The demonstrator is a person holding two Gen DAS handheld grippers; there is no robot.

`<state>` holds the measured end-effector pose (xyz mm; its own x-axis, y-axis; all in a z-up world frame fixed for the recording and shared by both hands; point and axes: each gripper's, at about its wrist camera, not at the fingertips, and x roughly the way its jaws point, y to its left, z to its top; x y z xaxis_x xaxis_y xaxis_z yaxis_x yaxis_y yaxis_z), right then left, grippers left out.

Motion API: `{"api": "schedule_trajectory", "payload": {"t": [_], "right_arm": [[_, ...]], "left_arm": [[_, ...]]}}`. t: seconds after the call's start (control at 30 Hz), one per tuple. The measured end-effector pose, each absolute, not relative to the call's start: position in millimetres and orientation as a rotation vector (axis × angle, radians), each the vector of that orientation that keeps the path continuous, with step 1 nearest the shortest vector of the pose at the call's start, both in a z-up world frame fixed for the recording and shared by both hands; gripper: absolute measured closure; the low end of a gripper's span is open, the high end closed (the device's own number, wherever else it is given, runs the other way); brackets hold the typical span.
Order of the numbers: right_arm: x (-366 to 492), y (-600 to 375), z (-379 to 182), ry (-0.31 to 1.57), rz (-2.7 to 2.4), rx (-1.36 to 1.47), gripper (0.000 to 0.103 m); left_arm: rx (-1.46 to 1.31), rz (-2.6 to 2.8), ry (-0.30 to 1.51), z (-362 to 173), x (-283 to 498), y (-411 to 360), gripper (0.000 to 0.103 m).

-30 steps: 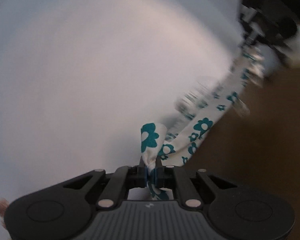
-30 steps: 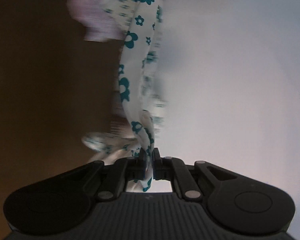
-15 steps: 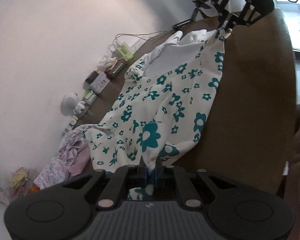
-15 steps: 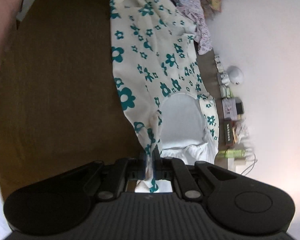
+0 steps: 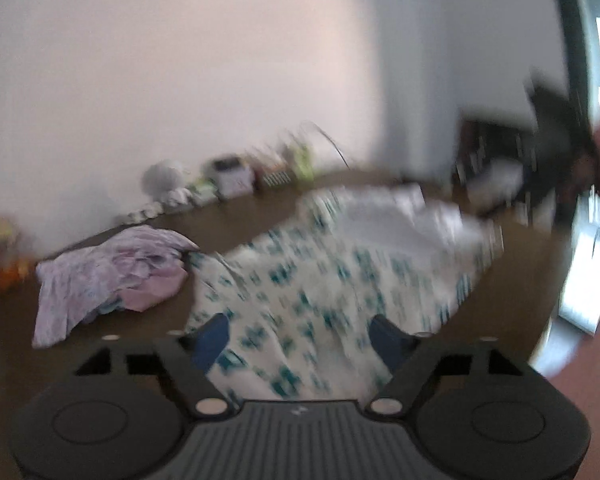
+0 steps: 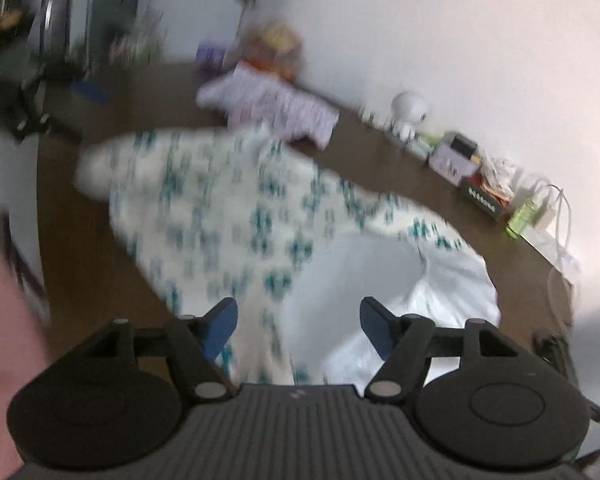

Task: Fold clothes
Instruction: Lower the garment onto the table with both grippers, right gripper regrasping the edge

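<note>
The brown surface (image 5: 236,216) carried a white garment with teal flowers (image 5: 340,276), spread flat across its middle. Just beside it lay a crumpled lilac garment (image 5: 108,272). Along the wall edge stood a row of small items: a round white object (image 6: 409,106), boxes (image 6: 454,158) and a green bottle (image 6: 524,210).

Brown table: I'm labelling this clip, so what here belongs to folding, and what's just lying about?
Job: white teal-flowered cotton garment; crumpled lilac garment; open left gripper; open right gripper.
Lying about: white round figurine; green bottle; small boxes.
</note>
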<state>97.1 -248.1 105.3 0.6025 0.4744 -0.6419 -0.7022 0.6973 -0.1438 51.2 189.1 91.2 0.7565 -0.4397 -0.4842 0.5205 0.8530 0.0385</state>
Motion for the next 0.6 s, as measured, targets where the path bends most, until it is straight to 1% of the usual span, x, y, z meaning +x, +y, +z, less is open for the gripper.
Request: {"api": "schedule_trajectory", "payload": {"t": [0.1, 0.17, 0.2, 0.23, 0.27, 0.33, 0.47, 0.6], "right_arm": [[135, -199, 113, 0.653, 0.785, -0.321, 0.032], [161, -164, 117, 0.686, 0.843, -0.266, 0.032], [174, -146, 119, 0.702, 0.872, -0.239, 0.032], [185, -123, 118, 0.726, 0.893, -0.225, 0.032], [196, -96, 116, 0.755, 0.907, -0.221, 0.032], [216, -48, 109, 0.8, 0.908, -0.234, 0.032], [267, 11, 83, 0.908, 0.854, -0.217, 0.032], [291, 27, 58, 0.98, 0.83, -0.164, 0.032]], "left_arm": [[0.123, -0.439, 0.524, 98, 85, 210, 0.022], [0.174, -0.35, 0.603, 89, 114, 208, 0.027], [0.198, -0.323, 0.65, 81, 129, 204, 0.035], [0.213, -0.311, 0.697, 72, 144, 201, 0.047], [0.216, -0.313, 0.742, 63, 159, 199, 0.052], [0.207, -0.319, 0.813, 47, 183, 196, 0.071], [0.168, -0.35, 0.89, 29, 215, 198, 0.072], [0.167, -0.408, 0.906, 20, 227, 194, 0.072]]}}
